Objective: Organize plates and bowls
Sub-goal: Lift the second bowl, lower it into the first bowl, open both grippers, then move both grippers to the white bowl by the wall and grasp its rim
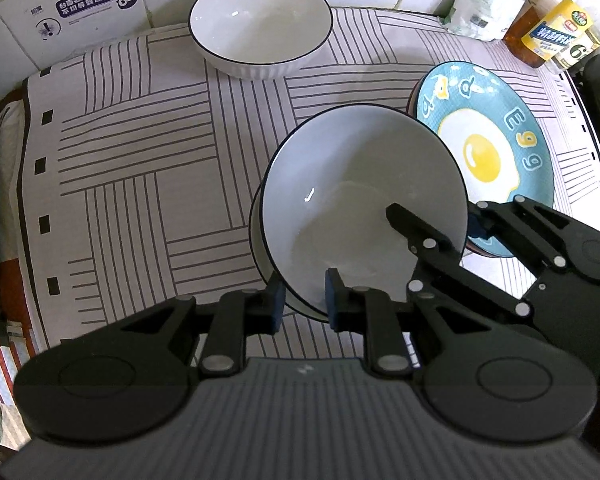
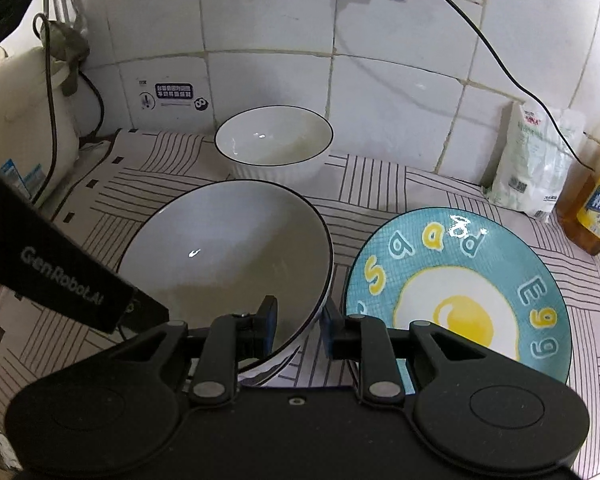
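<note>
Nearest the left wrist camera, the left gripper (image 1: 302, 304) pinches the near rim of a white bowl with a dark rim line (image 1: 364, 208), tilted at the frame's centre. Both claws stand nearly closed on that rim; the right gripper (image 2: 298, 330) clamps the same bowl's edge, seen at lower centre of the right wrist view. Holding opposite parts of the rim likely steadies the tilted bowl for a controlled move, perhaps toward nesting. A second white bowl (image 1: 260, 26) sits upright at upper centre on the striped cloth (image 1: 140, 140). The blue fried-egg plate (image 2: 460, 292) rests just beside the held bowl, to its right.
</note>
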The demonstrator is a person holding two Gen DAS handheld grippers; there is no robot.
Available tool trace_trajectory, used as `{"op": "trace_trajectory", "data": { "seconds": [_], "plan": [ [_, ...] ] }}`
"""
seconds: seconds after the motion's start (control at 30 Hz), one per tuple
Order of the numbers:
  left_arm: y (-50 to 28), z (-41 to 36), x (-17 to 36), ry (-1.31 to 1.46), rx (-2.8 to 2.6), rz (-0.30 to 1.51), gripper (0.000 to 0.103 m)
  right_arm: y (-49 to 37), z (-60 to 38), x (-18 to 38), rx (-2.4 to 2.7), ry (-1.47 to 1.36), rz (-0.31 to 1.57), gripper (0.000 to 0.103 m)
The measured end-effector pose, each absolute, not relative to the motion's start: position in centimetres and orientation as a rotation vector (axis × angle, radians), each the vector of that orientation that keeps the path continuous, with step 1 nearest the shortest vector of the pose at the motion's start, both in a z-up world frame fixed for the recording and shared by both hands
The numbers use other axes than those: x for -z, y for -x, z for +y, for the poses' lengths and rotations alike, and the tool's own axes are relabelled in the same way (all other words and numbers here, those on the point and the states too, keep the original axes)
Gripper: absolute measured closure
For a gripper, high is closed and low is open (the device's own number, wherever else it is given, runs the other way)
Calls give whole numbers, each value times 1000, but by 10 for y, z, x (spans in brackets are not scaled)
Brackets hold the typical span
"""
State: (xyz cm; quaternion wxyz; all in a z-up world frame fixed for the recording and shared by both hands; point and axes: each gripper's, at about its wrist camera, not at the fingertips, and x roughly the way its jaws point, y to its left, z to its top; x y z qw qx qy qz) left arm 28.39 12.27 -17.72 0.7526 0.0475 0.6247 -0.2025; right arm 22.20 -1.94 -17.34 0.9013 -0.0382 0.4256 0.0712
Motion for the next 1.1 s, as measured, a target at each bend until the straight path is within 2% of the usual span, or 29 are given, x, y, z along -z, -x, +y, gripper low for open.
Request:
{"op": "trace_trajectory", "data": {
  "seconds": [0.4, 0.6, 0.73, 0.8, 0.87, 1.1],
  "plan": [
    [-279, 121, 177, -131, 391, 1378, 83, -219, -11, 181, -210, 170, 899, 74],
    [-279, 124, 175, -127, 373, 1366, 83, -211, 8, 181, -238, 373, 858, 69],
    [-277, 130, 165, -119, 365, 1335, 79, -205, 4, 172, -285, 397, 829, 53],
    [-278, 137, 157, -84, 377, 1314, 70, -201, -3, 163, -311, 386, 794, 47],
    [-279, 144, 149, -39, 388, 1279, 68, -199, -12, 155, -334, 355, 758, 41],
    [-288, 168, 118, 61, 400, 1116, 62, -204, -51, 135, -361, 188, 610, 27]
  ]
}}
